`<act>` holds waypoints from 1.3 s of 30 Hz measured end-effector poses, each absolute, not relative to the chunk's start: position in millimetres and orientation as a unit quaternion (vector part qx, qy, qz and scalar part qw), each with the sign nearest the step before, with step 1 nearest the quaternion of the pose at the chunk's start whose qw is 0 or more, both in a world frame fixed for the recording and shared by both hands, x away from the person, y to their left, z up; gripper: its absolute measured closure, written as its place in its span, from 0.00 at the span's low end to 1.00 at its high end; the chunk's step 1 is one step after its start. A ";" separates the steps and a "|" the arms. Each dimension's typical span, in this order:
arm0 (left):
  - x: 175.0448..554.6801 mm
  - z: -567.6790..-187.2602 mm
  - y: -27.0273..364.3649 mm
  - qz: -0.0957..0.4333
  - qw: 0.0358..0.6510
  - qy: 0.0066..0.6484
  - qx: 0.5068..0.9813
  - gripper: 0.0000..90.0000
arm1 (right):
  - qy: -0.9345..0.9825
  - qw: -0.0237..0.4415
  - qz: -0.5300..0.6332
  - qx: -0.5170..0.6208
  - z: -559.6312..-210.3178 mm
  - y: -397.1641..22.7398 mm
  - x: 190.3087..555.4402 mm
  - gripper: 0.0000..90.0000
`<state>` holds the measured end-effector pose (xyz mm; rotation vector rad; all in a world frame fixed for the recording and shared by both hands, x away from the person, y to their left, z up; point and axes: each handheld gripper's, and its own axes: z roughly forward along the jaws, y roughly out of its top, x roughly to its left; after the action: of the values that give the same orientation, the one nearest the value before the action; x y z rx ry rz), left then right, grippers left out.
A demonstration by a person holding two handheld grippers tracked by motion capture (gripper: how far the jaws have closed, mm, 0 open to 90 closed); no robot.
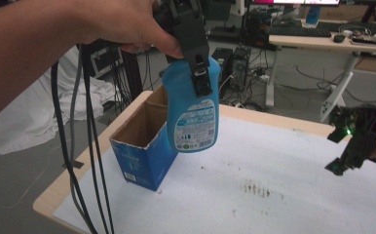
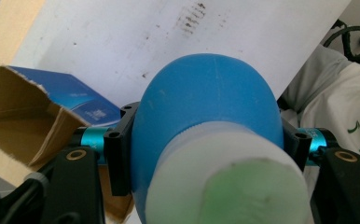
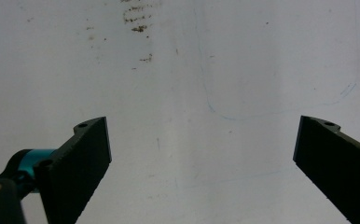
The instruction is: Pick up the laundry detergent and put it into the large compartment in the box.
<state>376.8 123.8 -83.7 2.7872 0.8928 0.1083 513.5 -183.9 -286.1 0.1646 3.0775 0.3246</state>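
Blue bottle [image 1: 193, 109] in left tool [image 1: 198, 73], above open box [image 1: 144, 146]

The person's left hand [image 1: 127, 24] and forearm were bare, with no sleeve. The left gripper [image 1: 196, 58] had a black, angular body with stepped jaw plates fastened by screws; several black cables and one grey cable [image 1: 71, 146] trailed from it. In the left gripper view its jaws were black blocks with screw holes, mounted on turquoise anodised cylinders [image 2: 92, 137] beside brass-coloured bushings. The right gripper [image 3: 201, 158] showed two black wedge-shaped jaws with ribbed inner faces; in the high view its dark body carried a small green light [image 1: 347, 129].
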 end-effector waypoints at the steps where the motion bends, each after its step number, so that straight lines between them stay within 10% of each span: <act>1: 376.5 -81.0 128.1 0.036 0.107 0.303 0.946 0.42 | 0.993 0.021 0.104 0.050 -286.0 -183.7 513.8 0.04; 39: 399.8 -105.6 236.4 0.076 0.075 0.301 0.948 0.42 | 0.991 0.020 0.106 0.077 -286.5 -187.4 519.0 0.04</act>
<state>399.8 236.4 -105.6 2.8427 0.9041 0.2275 519.0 -187.4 -286.5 0.2383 3.0757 0.3299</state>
